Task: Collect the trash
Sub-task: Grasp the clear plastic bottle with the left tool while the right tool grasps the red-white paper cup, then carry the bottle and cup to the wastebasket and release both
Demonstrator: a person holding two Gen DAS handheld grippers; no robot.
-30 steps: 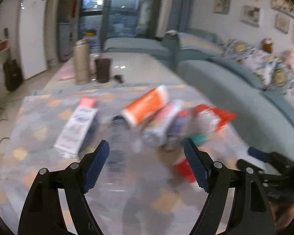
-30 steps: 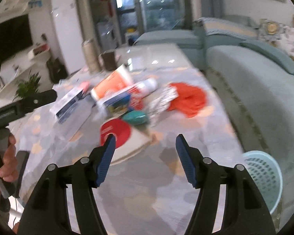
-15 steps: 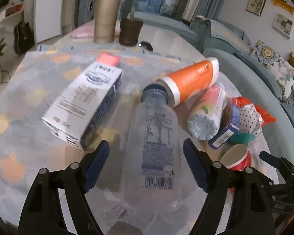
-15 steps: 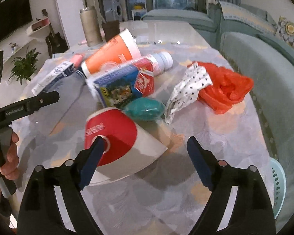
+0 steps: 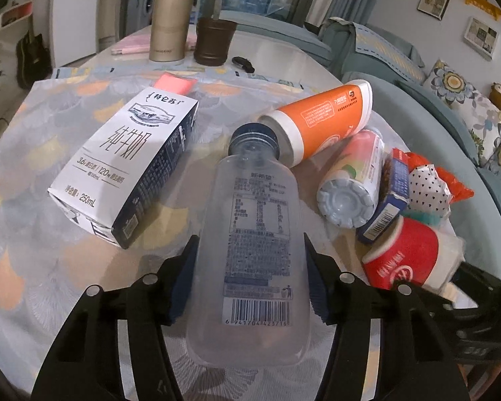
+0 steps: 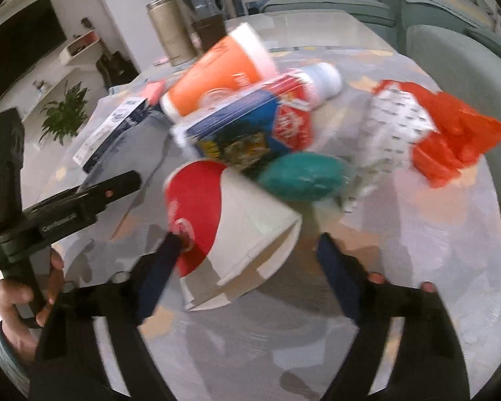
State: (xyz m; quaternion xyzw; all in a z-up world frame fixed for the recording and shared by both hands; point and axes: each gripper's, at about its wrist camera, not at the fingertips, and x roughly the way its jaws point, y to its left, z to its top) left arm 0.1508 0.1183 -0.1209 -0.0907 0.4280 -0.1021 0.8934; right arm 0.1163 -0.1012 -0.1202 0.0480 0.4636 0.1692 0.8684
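Note:
A clear plastic bottle point(image 5: 254, 234) with a blue cap lies on the patterned tablecloth. My left gripper point(image 5: 250, 274) is shut on its body, pads against both sides. A red and white paper cup point(image 6: 230, 230) lies on its side between the fingers of my right gripper point(image 6: 247, 257), which is open around it. Other trash lies around: a milk carton point(image 5: 130, 163), an orange tube point(image 5: 320, 123), a pink and white bottle point(image 5: 354, 180), a blue snack box point(image 6: 247, 130), a teal lump point(image 6: 300, 177), a dotted wrapper point(image 6: 394, 123) and an orange bag point(image 6: 451, 133).
A gold flask point(image 5: 170, 16) and a dark cup point(image 5: 213, 40) stand at the far end of the table. A blue-grey sofa point(image 5: 400, 77) runs along the right. The hand holding the left gripper point(image 6: 23, 297) shows at the left of the right wrist view.
My left gripper moved forward over the clear bottle and closed on it. My right gripper moved in until its open fingers came around the paper cup.

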